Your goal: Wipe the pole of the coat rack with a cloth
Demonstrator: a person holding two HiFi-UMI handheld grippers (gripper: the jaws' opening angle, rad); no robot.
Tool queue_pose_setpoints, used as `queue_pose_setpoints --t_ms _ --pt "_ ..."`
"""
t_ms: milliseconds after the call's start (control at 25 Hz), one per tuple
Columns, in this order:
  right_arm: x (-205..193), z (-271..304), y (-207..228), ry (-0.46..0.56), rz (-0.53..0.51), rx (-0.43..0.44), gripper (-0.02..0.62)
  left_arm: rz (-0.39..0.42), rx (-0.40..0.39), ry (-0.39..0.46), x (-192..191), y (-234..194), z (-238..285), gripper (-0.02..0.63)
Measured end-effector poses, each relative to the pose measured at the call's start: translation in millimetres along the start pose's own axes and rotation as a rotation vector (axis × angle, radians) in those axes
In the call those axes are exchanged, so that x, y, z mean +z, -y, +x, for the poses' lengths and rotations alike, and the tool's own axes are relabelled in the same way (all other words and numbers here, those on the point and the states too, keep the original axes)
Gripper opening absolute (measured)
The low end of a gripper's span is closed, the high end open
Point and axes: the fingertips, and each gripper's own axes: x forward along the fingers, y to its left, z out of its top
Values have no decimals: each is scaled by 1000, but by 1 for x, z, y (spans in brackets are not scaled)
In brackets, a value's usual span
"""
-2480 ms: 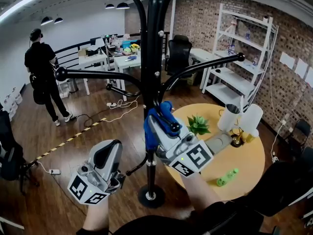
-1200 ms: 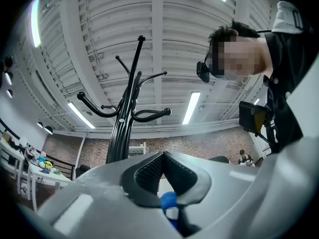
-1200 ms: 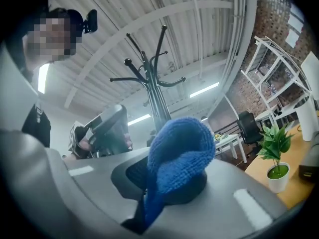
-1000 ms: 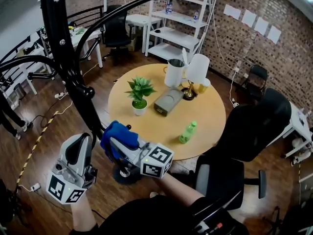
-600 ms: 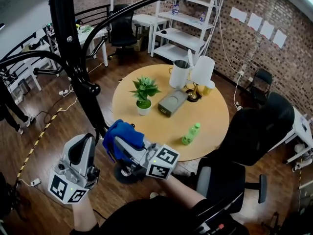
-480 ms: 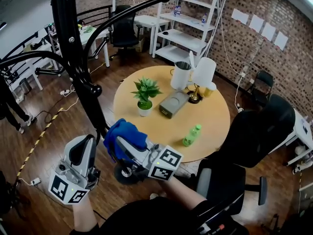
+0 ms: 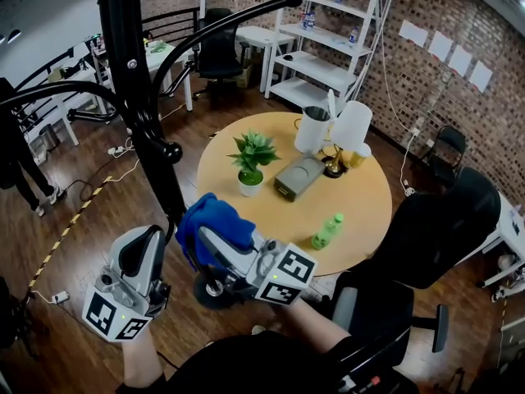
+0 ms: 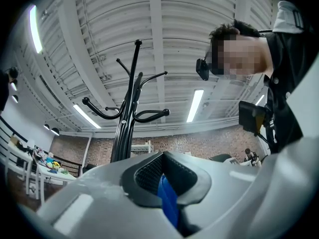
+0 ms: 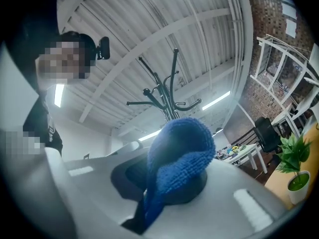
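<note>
Blue terry cloth (image 7: 212, 217) sits bunched in my right gripper's (image 7: 207, 235) clamped jaws, just beside the black metal coat-rack pole (image 7: 152, 130); my left gripper (image 7: 151, 243) is closed.

Blue cloth (image 7: 215, 218) bunched beside upright black pole (image 7: 141, 97).

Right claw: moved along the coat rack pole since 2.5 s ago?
Yes. The right claw, shut on the blue cloth, has gone down the pole: earlier mid-pole, now just above the coat rack base.
</note>
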Motion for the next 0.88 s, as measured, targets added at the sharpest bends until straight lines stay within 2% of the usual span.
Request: queue_pose_setpoints --t_ms 880 --pt "5 7 -2 22 8 11 15 -6 -10 -3 -3 -5 3 -8"
